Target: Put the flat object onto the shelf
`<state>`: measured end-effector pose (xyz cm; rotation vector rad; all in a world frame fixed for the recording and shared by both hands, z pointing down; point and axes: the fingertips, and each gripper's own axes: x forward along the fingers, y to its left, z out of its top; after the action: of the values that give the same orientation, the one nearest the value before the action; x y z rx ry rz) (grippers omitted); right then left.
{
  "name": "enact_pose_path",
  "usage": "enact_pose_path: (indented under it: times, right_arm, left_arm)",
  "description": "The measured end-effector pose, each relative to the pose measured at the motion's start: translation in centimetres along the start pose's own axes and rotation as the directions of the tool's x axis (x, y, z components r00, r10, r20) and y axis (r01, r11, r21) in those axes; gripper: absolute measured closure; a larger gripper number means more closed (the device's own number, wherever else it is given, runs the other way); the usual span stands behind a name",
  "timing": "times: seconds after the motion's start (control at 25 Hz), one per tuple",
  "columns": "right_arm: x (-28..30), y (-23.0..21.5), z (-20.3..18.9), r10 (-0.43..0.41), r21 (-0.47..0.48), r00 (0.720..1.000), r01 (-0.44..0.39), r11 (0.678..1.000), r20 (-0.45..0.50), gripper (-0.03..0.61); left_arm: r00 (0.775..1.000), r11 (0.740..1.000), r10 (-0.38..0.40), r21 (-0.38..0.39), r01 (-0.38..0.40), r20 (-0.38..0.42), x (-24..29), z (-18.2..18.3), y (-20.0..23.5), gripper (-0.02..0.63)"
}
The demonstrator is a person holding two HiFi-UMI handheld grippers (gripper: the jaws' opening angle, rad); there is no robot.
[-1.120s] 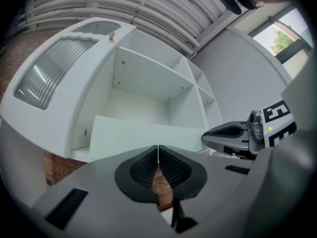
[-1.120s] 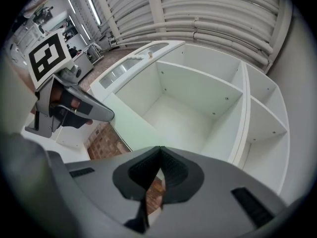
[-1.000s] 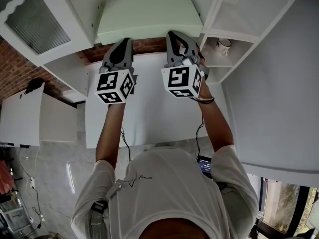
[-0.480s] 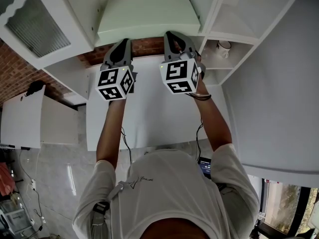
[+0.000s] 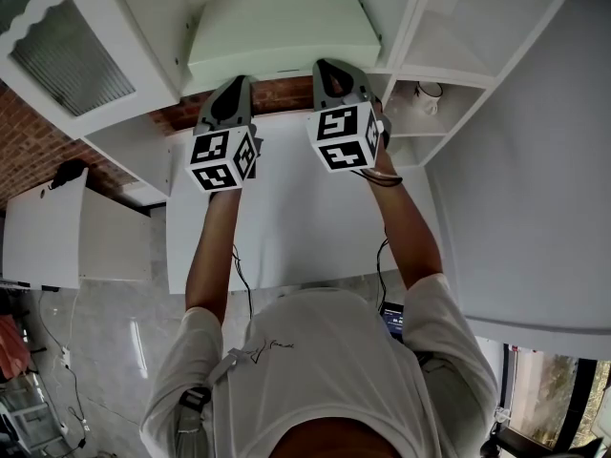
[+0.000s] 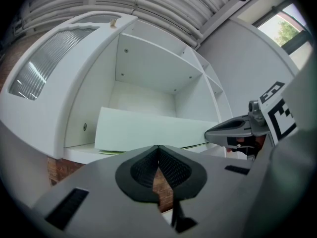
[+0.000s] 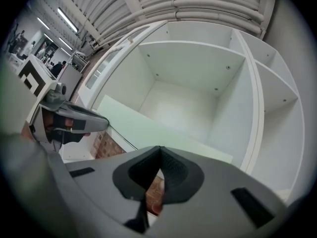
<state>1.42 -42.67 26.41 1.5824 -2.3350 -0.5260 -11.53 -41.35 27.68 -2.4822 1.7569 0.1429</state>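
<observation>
Shelf (image 6: 74,151): flat object (image 5: 277,29) perhaps slightly deeper

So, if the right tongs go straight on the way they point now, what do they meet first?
The pale green flat board on the shelf, directly ahead of the shut right tongs; whether the tips touch its near edge is unclear.
</observation>
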Motion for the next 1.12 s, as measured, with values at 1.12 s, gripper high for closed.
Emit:
enact_pose_path:
  times: [1.12]
  right_arm:
    - [-8.6,3.0,-2.7,0.169,0.312,0.984,-0.177,0.933,0.051,0.552]
  left_arm:
    - [0.996,0.999,-0.018,-0.052,0.014,-0.082,-7.7,-2.7,-4.0,0.600]
